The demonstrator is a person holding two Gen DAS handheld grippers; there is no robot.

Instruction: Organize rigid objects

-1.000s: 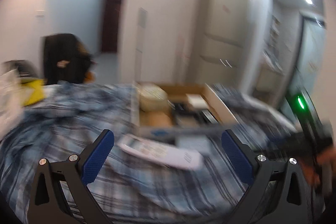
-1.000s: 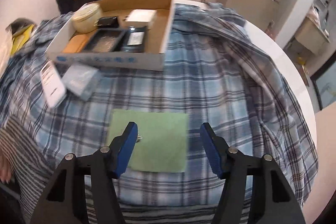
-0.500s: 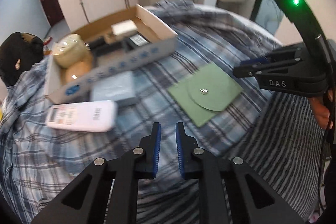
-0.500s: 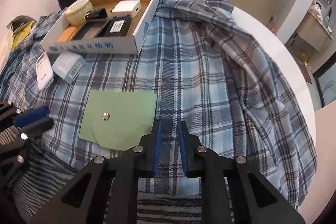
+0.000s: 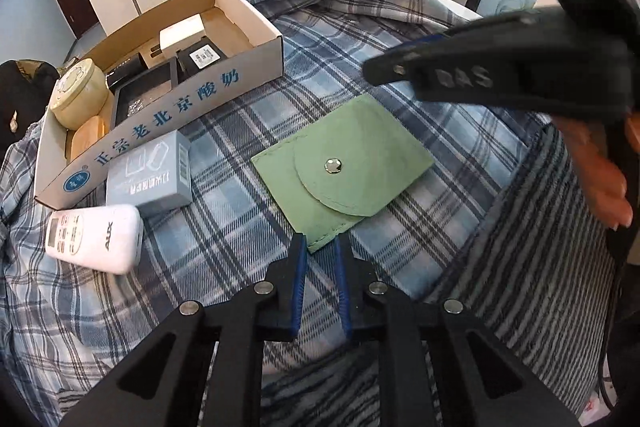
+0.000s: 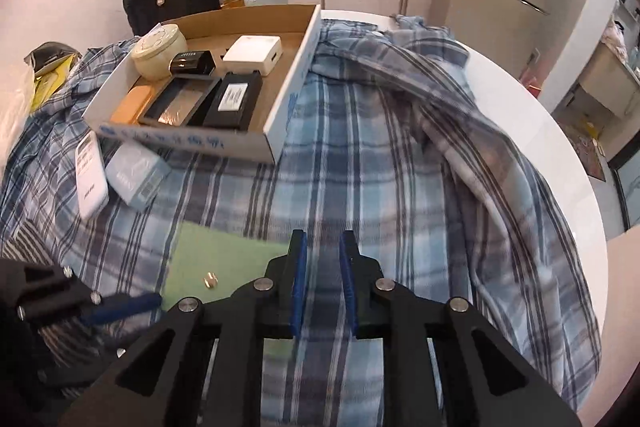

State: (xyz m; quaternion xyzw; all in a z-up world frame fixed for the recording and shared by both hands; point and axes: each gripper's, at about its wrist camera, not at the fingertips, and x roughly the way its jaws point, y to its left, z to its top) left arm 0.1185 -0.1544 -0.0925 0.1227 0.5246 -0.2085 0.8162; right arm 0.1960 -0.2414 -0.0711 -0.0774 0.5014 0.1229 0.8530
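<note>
A green felt pouch [image 5: 360,155] with a metal snap lies flat on the plaid cloth. My left gripper [image 5: 320,247] is shut, and its tips rest at the pouch's near corner without holding it. In the right wrist view the pouch [image 6: 224,255] shows partly, with the left gripper [image 6: 152,301] at its left edge. My right gripper [image 6: 323,241] is shut with nothing in it, over the cloth just right of the pouch. It hangs above the pouch's far side in the left wrist view [image 5: 384,67]. A white remote [image 5: 96,235] and a grey-blue carton [image 5: 152,175] lie beside the cardboard box [image 5: 240,75].
The cardboard box [image 6: 280,131] holds a round cream tin [image 6: 160,51], a white box [image 6: 252,53], black cases and an orange block. The plaid cloth [image 6: 400,187] is rumpled on a round white table [image 6: 560,147]. A person's hand [image 5: 600,179] holds the right gripper.
Both grippers went from open to shut. The left one swung down toward the table and came up to the pouch's corner. The right one slid off the pouch to its right.
</note>
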